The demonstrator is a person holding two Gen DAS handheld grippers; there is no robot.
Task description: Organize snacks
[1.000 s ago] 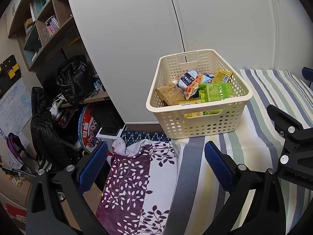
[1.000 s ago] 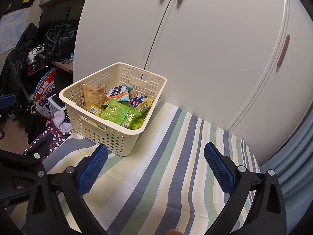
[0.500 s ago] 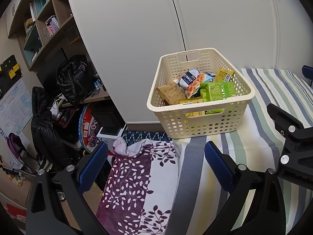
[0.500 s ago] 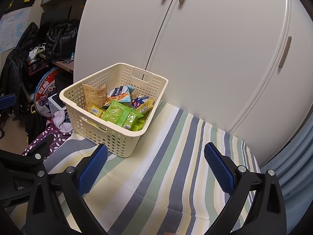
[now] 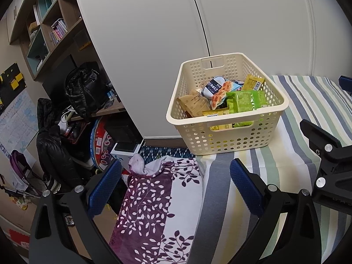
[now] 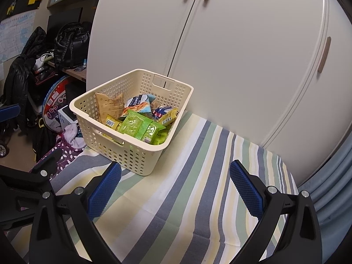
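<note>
Location: a home bedroom. Indicators: striped bed sheet (image 6: 198, 176), white wardrobe doors (image 6: 242, 66), leaf-print blanket (image 5: 158, 198), bookshelf (image 5: 50, 28) (cluttered), black backpack (image 5: 85, 90), hanging jackets.

One basket (image 5: 226, 132); two green packets (image 6: 140, 126); two tools, empty.

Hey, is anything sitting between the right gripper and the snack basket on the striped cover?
Nothing visible. Only bare striped cover lies between the open right gripper and the basket; the snacks are open from above.
</note>
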